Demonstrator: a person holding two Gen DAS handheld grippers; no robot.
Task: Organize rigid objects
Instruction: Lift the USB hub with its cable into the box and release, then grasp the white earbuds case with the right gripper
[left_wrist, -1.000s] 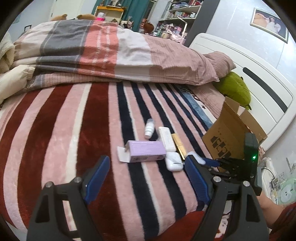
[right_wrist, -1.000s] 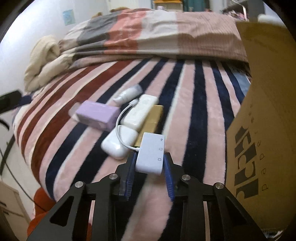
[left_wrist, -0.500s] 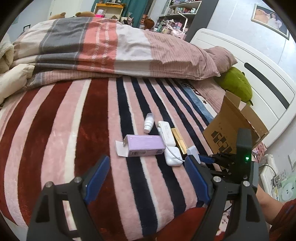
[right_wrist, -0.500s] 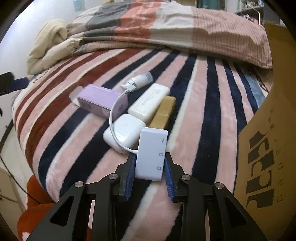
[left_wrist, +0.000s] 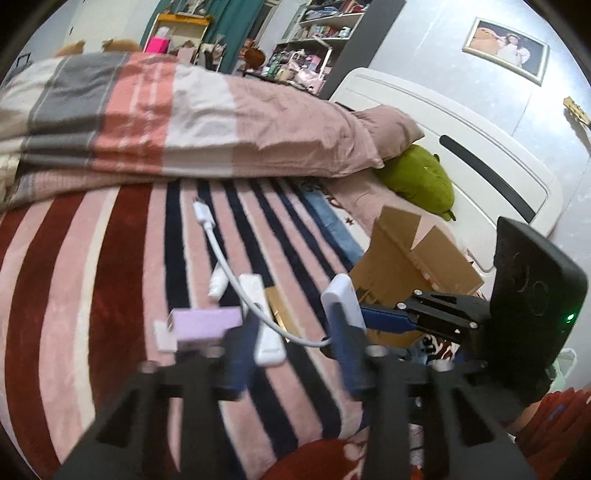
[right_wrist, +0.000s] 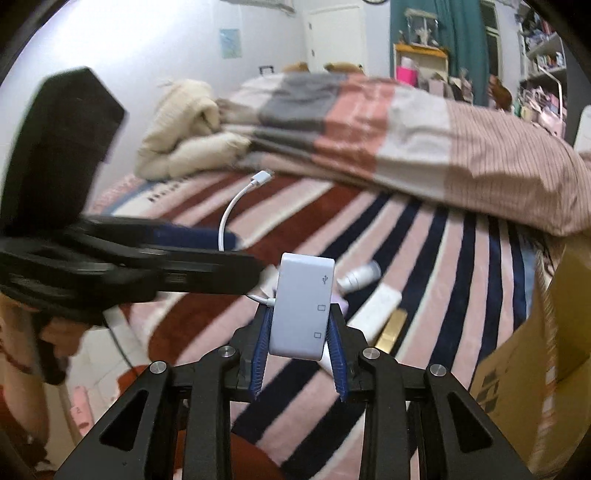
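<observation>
left wrist: close, angled down over bed (left_wrist: 110, 280) toward headboard (left_wrist: 480, 147) | right wrist: close, angled down | shared: striped bed, white adapter (right_wrist: 301, 306)

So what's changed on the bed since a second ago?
The right claw lifted the white adapter off the blanket, its cable now swinging up. The left claw is closing, empty. The purple box and the rest lie as before.

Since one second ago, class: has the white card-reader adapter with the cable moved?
Yes. The white card-reader adapter, shut in the right gripper, has risen off the striped blanket, lifting clear of the purple box.
</observation>
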